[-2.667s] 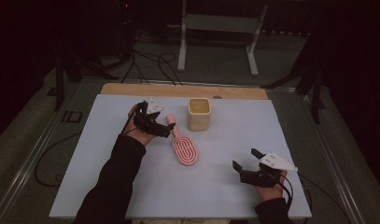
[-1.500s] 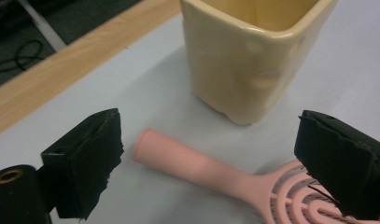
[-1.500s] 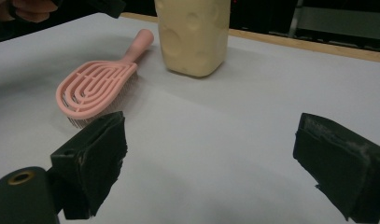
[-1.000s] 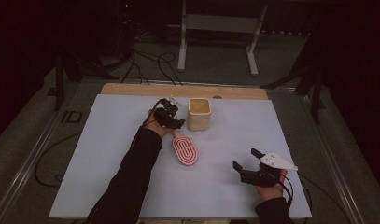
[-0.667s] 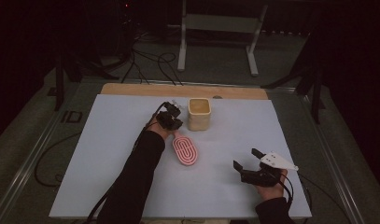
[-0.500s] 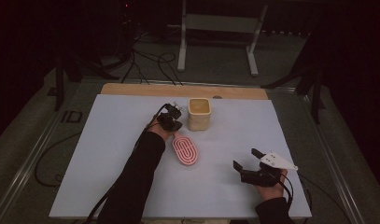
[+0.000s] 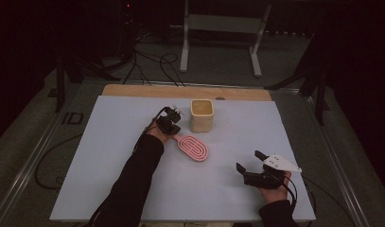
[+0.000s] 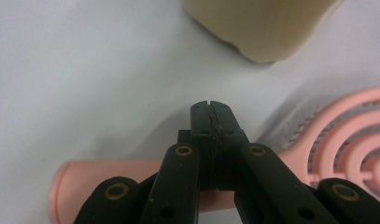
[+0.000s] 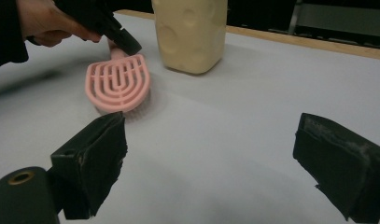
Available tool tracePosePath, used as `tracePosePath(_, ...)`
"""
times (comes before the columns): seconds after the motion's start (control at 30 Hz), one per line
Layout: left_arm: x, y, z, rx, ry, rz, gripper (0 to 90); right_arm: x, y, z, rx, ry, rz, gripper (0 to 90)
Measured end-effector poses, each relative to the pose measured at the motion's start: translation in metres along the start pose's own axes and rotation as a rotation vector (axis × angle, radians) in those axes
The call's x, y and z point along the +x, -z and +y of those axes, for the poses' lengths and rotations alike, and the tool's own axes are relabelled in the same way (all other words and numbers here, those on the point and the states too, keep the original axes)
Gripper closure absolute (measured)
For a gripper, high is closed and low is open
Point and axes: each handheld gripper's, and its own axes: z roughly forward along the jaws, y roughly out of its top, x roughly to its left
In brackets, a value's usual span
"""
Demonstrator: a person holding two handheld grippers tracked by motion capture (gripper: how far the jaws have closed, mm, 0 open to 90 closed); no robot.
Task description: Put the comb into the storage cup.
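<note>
Evidently light, stiff plastic: the pink hairbrush (image 7: 195, 148) beside the cream cup (image 7: 201, 115) is best gripped by its handle. Left claw (image 8: 210, 106) sits closed tip to tip over that handle, seemingly gripping nothing. Right claw (image 9: 211, 156) gapes empty.

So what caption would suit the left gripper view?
Left gripper, jaws shut, on the pink brush's handle, beside a beige cup.

Dark room, white table (image 7: 109, 156), grey floor (image 7: 218, 71), metal stand (image 7: 223, 28)
</note>
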Motion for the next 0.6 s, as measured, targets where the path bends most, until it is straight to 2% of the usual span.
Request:
tracePosePath(0.2,0.01,0.003,-0.01,0.021,0.029,0.011,89.7,0.0,0.0,0.0,0.002,0.001,0.0,9.5)
tracePosePath(0.33,0.017,0.007,-0.02,0.022,0.057,0.002,89.7,0.0,-0.001,0.0,0.004,0.001,-0.001,9.5)
tracePosePath(0.5,0.021,0.012,-0.032,0.036,0.061,-0.012,89.8,0.0,-0.001,0.0,0.005,0.003,0.002,9.5)
tracePosePath(0.6,0.019,0.016,-0.036,0.047,0.041,-0.023,89.8,0.001,-0.001,0.0,0.008,0.002,0.001,9.5)
